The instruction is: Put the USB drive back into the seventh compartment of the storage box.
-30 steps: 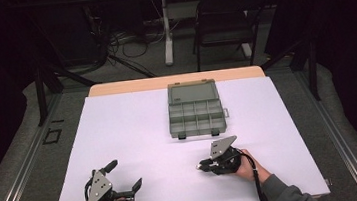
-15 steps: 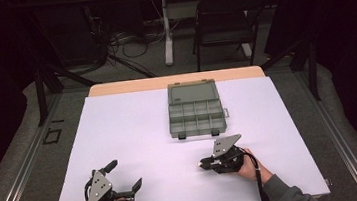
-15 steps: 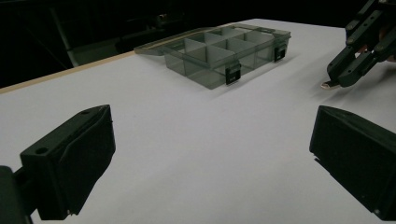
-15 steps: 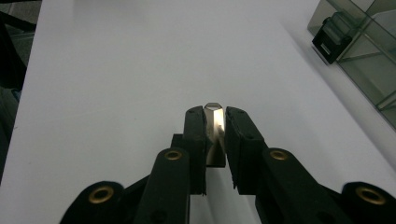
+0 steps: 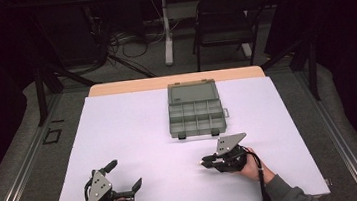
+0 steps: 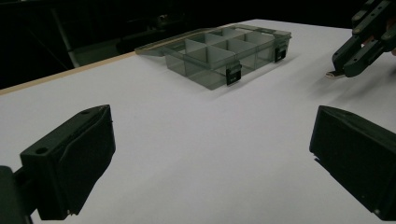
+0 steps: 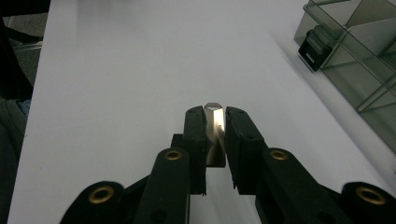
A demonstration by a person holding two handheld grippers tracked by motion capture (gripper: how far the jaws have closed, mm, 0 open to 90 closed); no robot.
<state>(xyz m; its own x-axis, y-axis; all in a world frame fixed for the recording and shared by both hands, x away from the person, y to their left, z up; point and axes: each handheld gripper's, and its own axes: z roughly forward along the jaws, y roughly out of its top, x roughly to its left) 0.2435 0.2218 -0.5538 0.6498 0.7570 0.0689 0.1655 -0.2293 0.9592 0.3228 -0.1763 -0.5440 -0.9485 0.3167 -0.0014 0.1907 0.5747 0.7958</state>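
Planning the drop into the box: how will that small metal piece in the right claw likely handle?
The metal piece looks polished, so probably slippery between the right claw pads. Its faceted tip suggests it is stiff and may roll once released.

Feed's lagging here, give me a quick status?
Right gripper shut on small metal piece. Left gripper open, empty. Organizer box open ahead, path clear.

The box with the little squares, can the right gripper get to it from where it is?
Probably yes: only bare white table lies between the right gripper and the open box.
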